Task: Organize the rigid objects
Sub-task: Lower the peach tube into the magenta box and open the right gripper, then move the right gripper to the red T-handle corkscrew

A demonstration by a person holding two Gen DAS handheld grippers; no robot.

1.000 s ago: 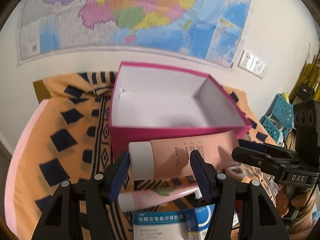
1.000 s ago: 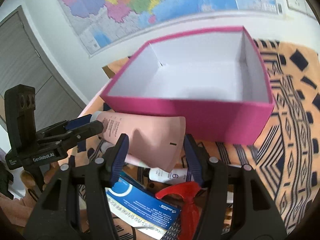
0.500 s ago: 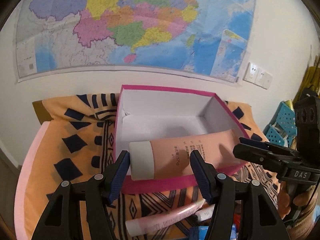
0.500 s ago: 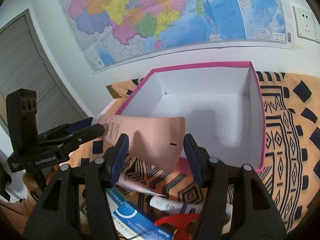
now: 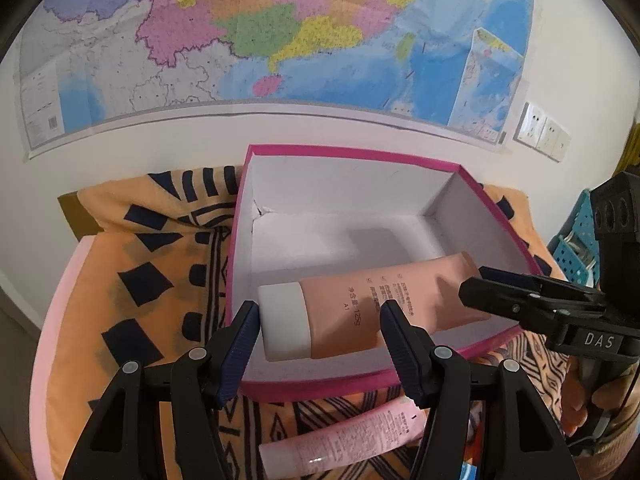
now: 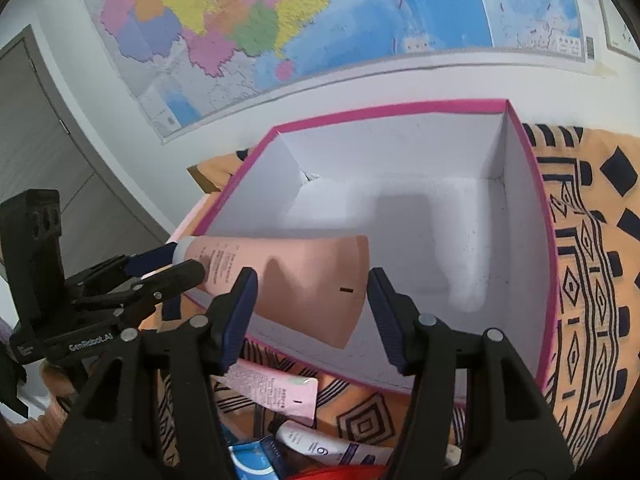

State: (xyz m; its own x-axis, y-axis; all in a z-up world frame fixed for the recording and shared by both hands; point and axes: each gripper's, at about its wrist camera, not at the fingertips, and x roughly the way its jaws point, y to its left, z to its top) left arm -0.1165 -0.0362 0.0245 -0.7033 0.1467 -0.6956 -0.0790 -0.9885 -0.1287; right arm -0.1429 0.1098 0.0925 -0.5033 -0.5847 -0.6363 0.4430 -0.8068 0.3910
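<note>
Both grippers hold one salmon-pink tube (image 5: 360, 308) with a white cap (image 5: 284, 322) over the open pink box (image 5: 312, 386). My left gripper (image 5: 320, 340) is shut on the cap end. My right gripper (image 6: 310, 304) is shut on the flat crimped end of the tube (image 6: 304, 280). The tube hangs level inside the box's near rim, above its white floor (image 6: 420, 240). The box holds nothing else. Each gripper shows in the other's view, the right one (image 5: 520, 300) at right, the left one (image 6: 160, 276) at left.
The box stands on an orange patterned cloth (image 5: 132, 280) against a wall with a map. In front of the box lie a pale pink tube (image 5: 344, 440), a white tube (image 6: 320, 446), a blue carton (image 6: 252, 460) and a red object (image 6: 340, 472).
Both grippers have lifted the salmon tube from in front of the box, carried it forward over the near wall, and now hold it inside the box opening.
</note>
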